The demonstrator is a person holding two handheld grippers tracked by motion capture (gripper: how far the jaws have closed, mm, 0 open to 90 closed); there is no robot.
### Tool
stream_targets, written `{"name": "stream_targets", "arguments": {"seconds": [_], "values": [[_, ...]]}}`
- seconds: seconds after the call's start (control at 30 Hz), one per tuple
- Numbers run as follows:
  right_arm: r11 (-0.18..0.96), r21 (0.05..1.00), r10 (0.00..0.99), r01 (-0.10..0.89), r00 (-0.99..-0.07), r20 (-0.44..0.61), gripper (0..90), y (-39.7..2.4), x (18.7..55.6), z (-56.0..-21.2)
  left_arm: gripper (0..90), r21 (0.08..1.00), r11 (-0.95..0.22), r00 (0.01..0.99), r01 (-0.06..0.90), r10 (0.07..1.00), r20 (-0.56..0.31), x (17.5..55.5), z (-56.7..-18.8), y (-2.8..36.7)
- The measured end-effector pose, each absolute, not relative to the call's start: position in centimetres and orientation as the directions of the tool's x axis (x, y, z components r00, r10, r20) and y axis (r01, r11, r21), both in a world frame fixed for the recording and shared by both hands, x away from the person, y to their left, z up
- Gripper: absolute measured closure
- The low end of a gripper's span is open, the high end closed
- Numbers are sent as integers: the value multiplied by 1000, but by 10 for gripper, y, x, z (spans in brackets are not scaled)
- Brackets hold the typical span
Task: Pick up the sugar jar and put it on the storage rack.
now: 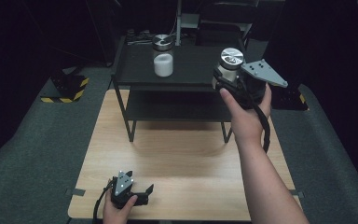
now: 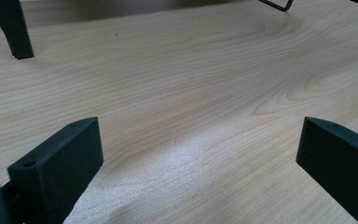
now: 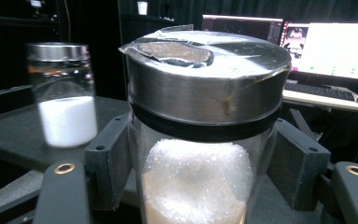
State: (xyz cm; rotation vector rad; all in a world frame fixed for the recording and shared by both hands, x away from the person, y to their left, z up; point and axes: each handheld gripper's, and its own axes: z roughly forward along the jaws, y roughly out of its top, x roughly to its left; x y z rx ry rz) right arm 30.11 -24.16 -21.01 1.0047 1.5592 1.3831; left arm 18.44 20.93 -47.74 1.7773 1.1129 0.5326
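Note:
My right gripper (image 1: 223, 79) is shut on a glass jar (image 1: 228, 63) with a metal lid, held over the right end of the black shelf's top (image 1: 191, 65). Close up in the right gripper view, that glass jar (image 3: 200, 140) holds coarse white crystals, with both pads pressed on its sides. A second jar (image 1: 163, 55) with white powder stands upright on the shelf top, left of the held one, and that second jar (image 3: 64, 95) is blurred in the right gripper view. My left gripper (image 1: 148, 192) rests open on the wooden table (image 1: 182, 158) near its front left corner, jaws wide apart over bare wood (image 2: 191, 116).
The black two-tier shelf stands on the table's far half, with a lower tier (image 1: 172, 107) and thin legs (image 1: 131, 128); one leg (image 2: 14, 30) appears ahead of the left gripper. Monitors and a keyboard (image 3: 326, 91) lie beyond the shelf. Grey carpet surrounds the table.

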Motion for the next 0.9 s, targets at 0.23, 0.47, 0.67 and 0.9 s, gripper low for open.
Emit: {"name": "stream_targets", "arguments": {"seconds": [0.23,0.47,0.67,0.9], "values": [[69,994,938,80,-345,-38,306,-234,327,-206,7,879,-133,492,458,862,-126,186,-478,212],[68,992,946,104,-324,-31,306,-225,353,-200,7,879,-124,490,461,861,-135,186,-479,215],[71,990,947,120,-319,-29,305,-221,364,-199,7,878,-119,489,464,860,-142,187,-479,216],[81,987,951,137,-308,-36,305,-216,372,-201,7,878,-124,491,463,860,-137,187,-478,216]]}}
